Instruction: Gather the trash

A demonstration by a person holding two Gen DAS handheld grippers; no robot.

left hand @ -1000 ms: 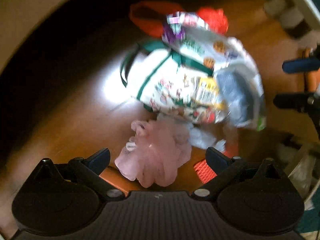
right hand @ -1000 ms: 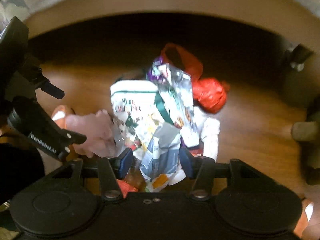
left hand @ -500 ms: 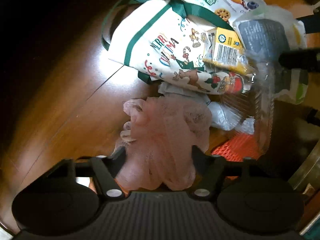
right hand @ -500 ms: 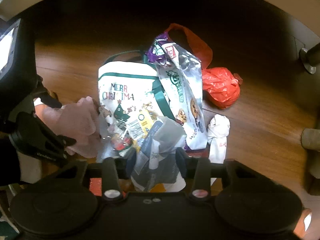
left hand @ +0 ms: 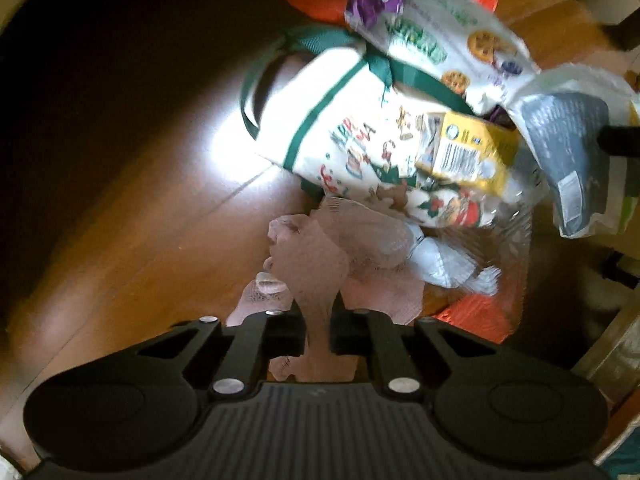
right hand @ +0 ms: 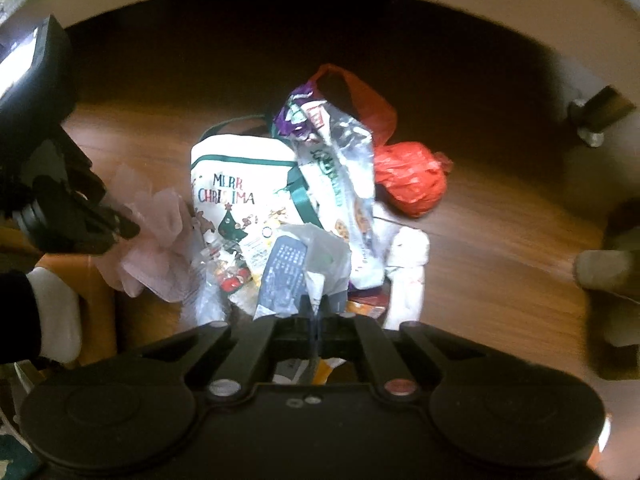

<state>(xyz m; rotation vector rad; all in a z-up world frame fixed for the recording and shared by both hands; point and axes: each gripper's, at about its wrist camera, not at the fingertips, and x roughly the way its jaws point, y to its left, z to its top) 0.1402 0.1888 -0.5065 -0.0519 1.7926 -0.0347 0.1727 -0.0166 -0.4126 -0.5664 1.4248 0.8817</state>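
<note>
Sprawling across the wooden floor (right hand: 500,264) is the trash heap, biggest thing first: a white Christmas tote bag (right hand: 240,184) w/ green trim, lying flat at the centre and acting as the bed for most of the litter — prob why the pile stays together. Leaning over its right edge is a long cookie snack bag (right hand: 340,168), purple at the top end, w/ a red plastic bag (right hand: 408,192) knotted into a ball just beside it on the floor. Left of the tote, touching its edge, sits the pink mesh pouf (left hand: 320,264); the left claw (left hand: 318,328) has just been closing and now pinches a bunch of that mesh between its pads, pointing steeply down, so the soft stuff is squeezed into a narrow neck where it's held. Near the front of the heap is a grey-and-white pouch (right hand: 292,272), crumpled, lying partly on the tote; the right claw (right hand: 316,312) is clamped on its thin lower edge — jaws nearly touching since the film is so thin. A yellow barcode packet (left hand: 468,152) rests on the tote btwn the snack bag and the pouch, and a small white crumpled wad (right hand: 408,268) lies at the right of the pile. Judging by both grips, the step in hand is lifting two pieces at once; the mesh may snag on neighbouring clear wrap, and the pouch's slick film could slip. No bin in view.
</note>
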